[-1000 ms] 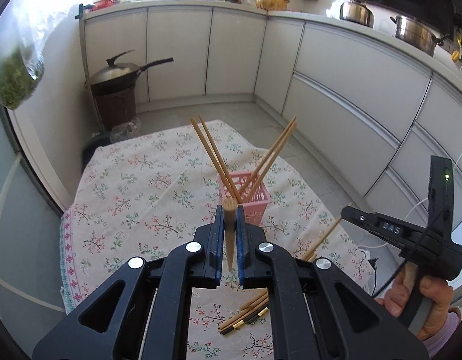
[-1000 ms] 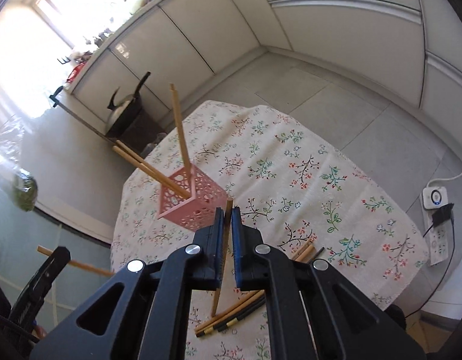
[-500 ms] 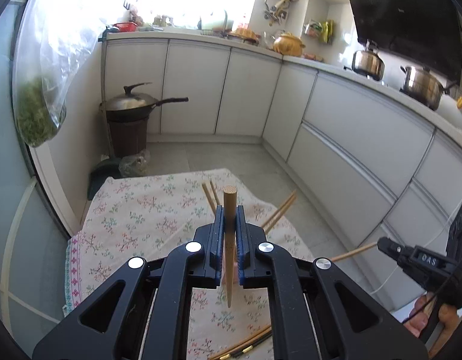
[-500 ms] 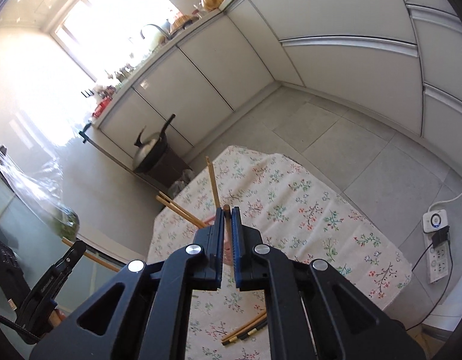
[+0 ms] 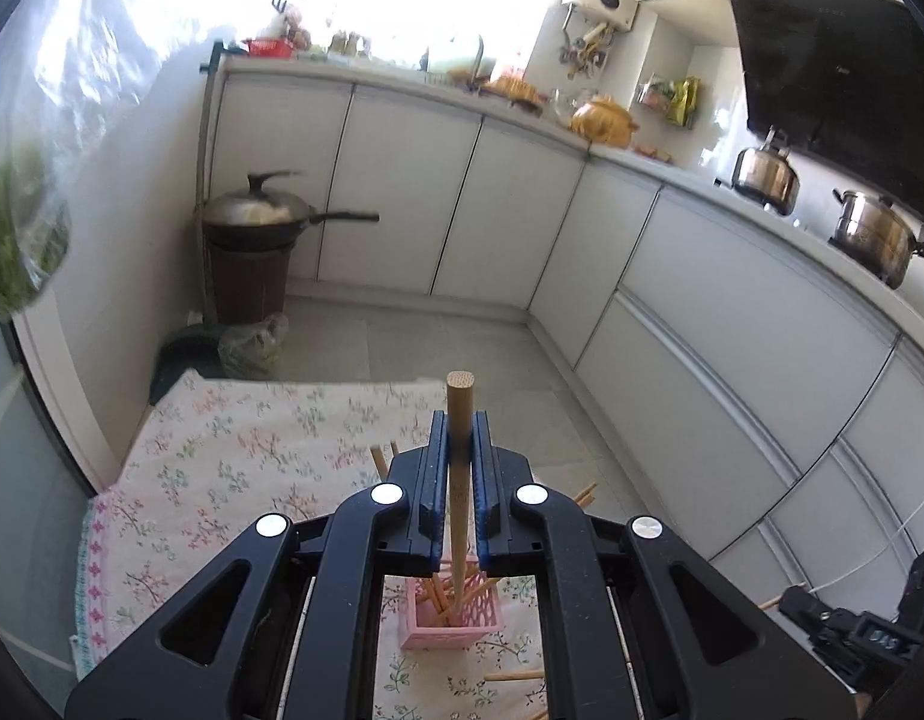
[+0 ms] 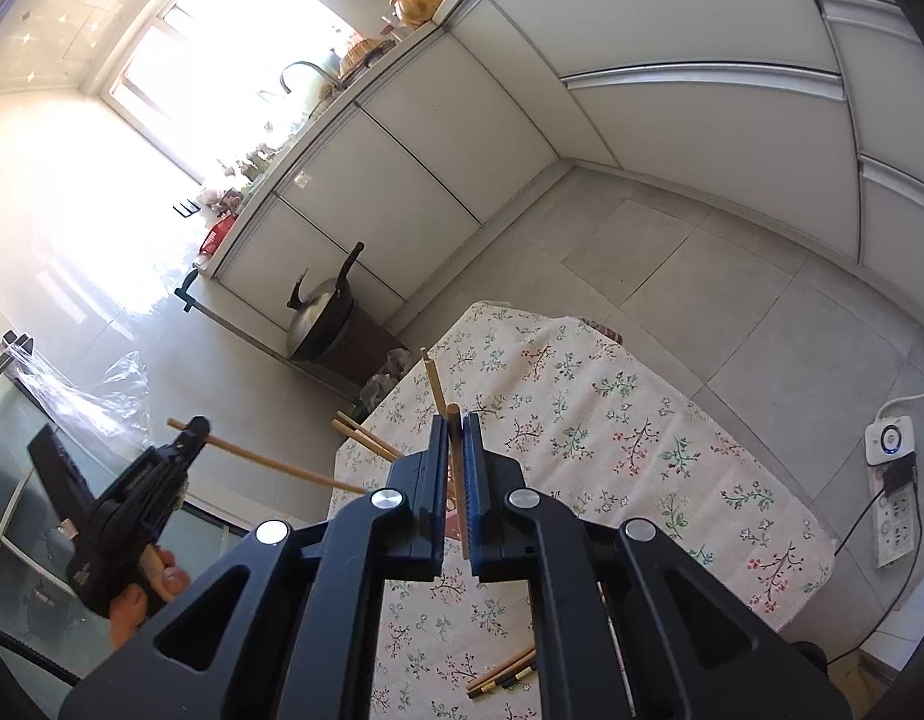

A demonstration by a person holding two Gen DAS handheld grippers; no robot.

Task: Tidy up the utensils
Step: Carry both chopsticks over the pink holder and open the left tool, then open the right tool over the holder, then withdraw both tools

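Chopstick (image 5: 460, 438) in your left gripper (image 5: 460, 444) — pale, round-section wood, flat-cut top end showing grain, clamped upright between the blue-lined jaws. Its lower end points down into the pink holder (image 5: 453, 615).

Holder: square, pink plastic, lattice-cut walls, standing on the floral tablecloth (image 5: 222, 468). Several matching wooden chopsticks lean inside it, tips fanning out past the gripper body.

Second chopstick (image 6: 456, 468) in your right gripper (image 6: 455, 450) — same light wood, darker rounded tip, pinched between closed jaws and tilted slightly. In the right wrist view your left gripper appears at lower left, its chopstick running across toward the centre of the view.

Loose stock: a few chopsticks (image 6: 501, 675) with dark, gold-banded ends lie together on the tablecloth near the bottom of the right wrist view; one more (image 5: 513, 675) lies flat just beside the holder.

Surroundings: white cabinets (image 5: 402, 192), lidded wok (image 5: 264, 219) on a brown bin, steel pots (image 5: 876, 234) on the counter, power strip (image 6: 894, 492) on the floor.
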